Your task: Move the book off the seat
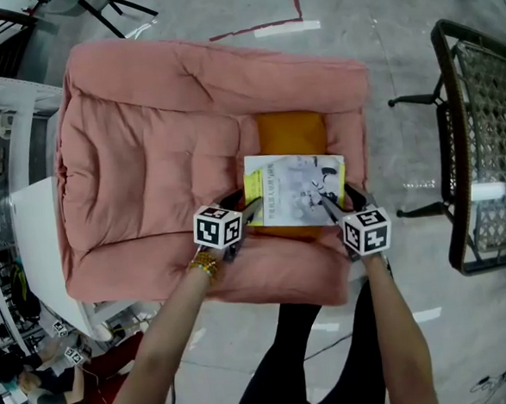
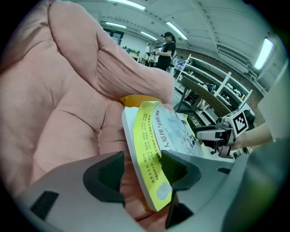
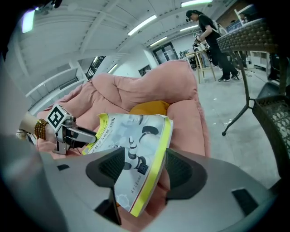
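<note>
A thin book [image 1: 295, 189] with a white cover and a yellow spine strip lies on an orange cushion [image 1: 291, 132] in the right part of a pink padded seat [image 1: 146, 161]. My left gripper [image 1: 250, 207] is at the book's near left corner and my right gripper [image 1: 332, 202] is at its near right corner. In the left gripper view the spine corner of the book [image 2: 156, 136] lies between the jaws of my left gripper [image 2: 142, 171], with pink fabric showing beside one pad. In the right gripper view the book [image 3: 131, 131] sits between the jaws of my right gripper [image 3: 140, 168], which stand wide. Both grippers are open.
A dark metal mesh chair [image 1: 482, 138] stands on the floor to the right of the seat. White shelving [image 1: 6, 128] lines the left side. A person [image 3: 208, 27] stands far off by a table, and another person [image 1: 41, 384] is at the lower left.
</note>
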Available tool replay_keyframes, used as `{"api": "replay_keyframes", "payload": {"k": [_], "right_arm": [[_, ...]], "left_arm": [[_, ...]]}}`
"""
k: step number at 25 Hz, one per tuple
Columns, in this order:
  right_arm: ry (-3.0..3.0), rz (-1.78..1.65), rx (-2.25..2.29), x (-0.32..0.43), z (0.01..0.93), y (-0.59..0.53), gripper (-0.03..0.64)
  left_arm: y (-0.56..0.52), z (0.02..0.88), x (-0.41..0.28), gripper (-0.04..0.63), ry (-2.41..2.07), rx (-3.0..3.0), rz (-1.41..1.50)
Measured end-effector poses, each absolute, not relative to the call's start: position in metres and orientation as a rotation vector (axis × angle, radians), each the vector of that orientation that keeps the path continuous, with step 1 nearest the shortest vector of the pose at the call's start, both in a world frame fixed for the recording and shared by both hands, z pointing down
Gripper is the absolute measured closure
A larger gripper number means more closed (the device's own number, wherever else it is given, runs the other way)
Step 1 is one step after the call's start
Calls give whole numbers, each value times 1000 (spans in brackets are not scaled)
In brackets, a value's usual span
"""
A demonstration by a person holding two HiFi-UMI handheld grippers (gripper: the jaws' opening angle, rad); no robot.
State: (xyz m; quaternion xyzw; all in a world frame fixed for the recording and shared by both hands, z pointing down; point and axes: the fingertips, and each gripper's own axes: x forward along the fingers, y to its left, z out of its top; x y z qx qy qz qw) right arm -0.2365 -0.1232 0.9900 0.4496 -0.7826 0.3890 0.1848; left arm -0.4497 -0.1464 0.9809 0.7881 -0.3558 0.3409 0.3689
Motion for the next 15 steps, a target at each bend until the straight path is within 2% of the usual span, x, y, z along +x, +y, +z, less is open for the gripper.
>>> {"api": "replay_keyframes", "payload": {"k": [12,15], "right_arm": [[-2232,1192,1159,-240,1008,-116,344],[-2240,1235,1142,-241,1015,-117,342]], "left_arm": [[-146,989,-441,347,-815,2018,833],[-147,990,-443,322,-804,2017,818]]}}
